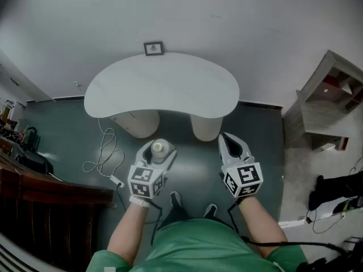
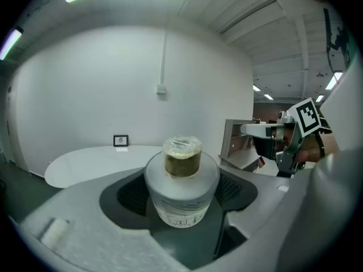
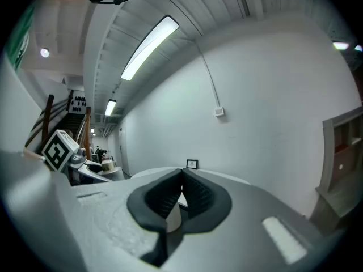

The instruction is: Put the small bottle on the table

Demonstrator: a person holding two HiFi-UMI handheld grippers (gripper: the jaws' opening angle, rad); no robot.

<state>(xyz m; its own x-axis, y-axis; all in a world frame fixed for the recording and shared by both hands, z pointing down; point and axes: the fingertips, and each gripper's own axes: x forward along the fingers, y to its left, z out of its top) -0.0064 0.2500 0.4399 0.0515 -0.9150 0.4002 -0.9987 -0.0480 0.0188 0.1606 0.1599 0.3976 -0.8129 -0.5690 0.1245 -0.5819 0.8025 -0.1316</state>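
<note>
- White wall (image 1: 238, 21) and dark green floor (image 1: 57, 129) frame a pale, kidney-shaped worktop (image 1: 164, 86) that stands on two rounded legs against the wall.
- At the far edge of the worktop, near its middle, a small picture frame (image 1: 153, 49) stands upright.
- On the floor off the worktop's left end lies a loose white cable (image 1: 105, 154). Off the right end, apart from the worktop, stands a pale shelf unit (image 1: 329, 103).
- Both grippers are held over the floor, short of the worktop's near edge.
- The left gripper (image 1: 159, 149) has the small bottle (image 2: 181, 180) upright between its fingers (image 2: 127, 194).
- These fingers stand wide apart with their dark ribbed pads against the bottle's white body on either side. It is clamped there and carried clear of the floor.
- The bottle has a white labelled body and a narrower, yellowish-brown cap. It is not on the worktop; from the head view it hangs just before the near edge, towards the left leg.
- The right gripper (image 1: 229, 143) is level with the left one and well apart from it, before the right leg.
- Its fingers (image 3: 161, 200) are closed tip to tip and grip nothing.
</note>
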